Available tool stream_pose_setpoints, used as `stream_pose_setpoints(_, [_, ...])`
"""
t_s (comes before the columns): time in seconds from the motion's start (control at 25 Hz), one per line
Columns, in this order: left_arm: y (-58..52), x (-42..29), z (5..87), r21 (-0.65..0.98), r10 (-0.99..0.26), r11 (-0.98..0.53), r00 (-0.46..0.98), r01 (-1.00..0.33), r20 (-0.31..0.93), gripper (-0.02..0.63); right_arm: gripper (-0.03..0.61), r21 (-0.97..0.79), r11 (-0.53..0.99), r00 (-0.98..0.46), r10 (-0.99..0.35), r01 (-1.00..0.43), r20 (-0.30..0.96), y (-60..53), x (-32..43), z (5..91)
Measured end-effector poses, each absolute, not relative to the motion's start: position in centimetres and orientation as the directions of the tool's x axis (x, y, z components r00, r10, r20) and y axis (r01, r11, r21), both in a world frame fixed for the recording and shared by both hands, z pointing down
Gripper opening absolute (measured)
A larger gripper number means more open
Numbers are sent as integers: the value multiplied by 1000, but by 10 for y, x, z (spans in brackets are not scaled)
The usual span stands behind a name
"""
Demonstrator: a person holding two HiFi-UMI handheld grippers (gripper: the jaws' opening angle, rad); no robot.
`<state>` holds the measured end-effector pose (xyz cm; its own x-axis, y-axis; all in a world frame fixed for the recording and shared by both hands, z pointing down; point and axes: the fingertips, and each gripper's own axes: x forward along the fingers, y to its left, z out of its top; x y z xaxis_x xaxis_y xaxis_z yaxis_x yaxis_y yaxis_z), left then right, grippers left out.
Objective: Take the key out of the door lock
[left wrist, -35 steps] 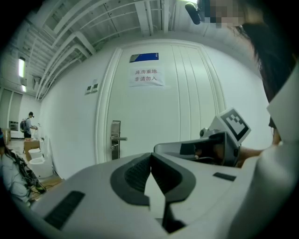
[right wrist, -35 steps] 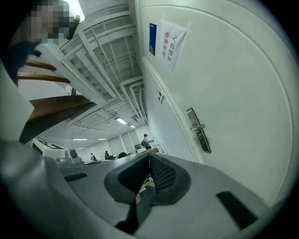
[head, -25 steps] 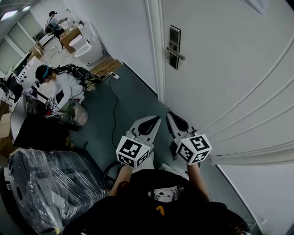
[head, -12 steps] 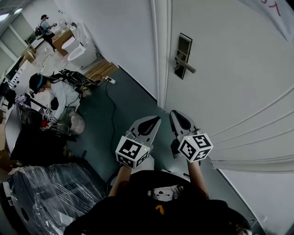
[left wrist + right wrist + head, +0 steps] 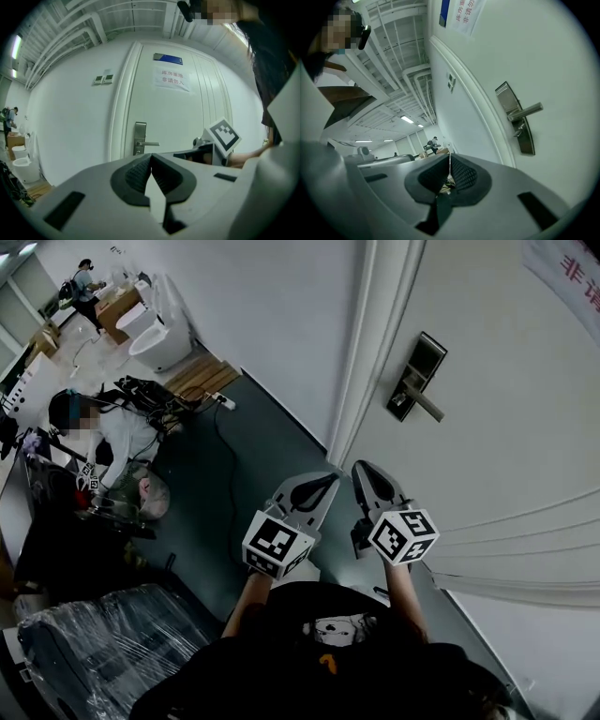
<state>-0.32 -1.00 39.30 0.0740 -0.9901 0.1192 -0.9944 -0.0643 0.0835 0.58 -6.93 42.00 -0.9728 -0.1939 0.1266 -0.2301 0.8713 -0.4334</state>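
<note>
White painted door [image 5: 487, 343] fills everything ahead of and to the right of both pairs of jaws, with its white frame [image 5: 375, 343] running just left of the lock side. On the door, up and ahead of the jaws and well apart from them, sits the dark metal lock plate [image 5: 419, 371], upright and long from top to bottom. A lever handle [image 5: 433, 410] juts from it toward the door's middle. In the right gripper view a small metal stub shows on the plate [image 5: 513, 117] just under the lever [image 5: 528, 111]. I take that stub to be the key [image 5: 517, 133], though it is too small to be sure, and in the head view it cannot be made out at all. If so, its long axis stands out from the door face, so it would have to be pulled straight back toward the person. The right gripper [image 5: 364, 470] is the one closer to the door and the lock, and the left gripper [image 5: 328, 481] hangs just beside it on the far side from the door. Both are clenched on nothing. The ribbed pads of the left gripper [image 5: 151, 156] meet with only the door behind them, and those of the right gripper [image 5: 450, 158] meet the same way. The reach to the key is not yet made, and the right jaws would need to part before closing across the key's head.
</note>
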Motion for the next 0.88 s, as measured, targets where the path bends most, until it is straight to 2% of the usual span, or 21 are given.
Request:
stream_pose_setpoints(0.36, [-23, -67, 396, 88, -983, -131, 141, -987, 115, 8, 6, -440, 853, -960, -242, -279, 139, -77, -53, 431])
stream_pose_setpoints(0.88, [-61, -76, 415, 145, -959, -233, 252, -962, 130, 8, 6, -466, 775, -904, -380, -427, 195, -122, -49, 446])
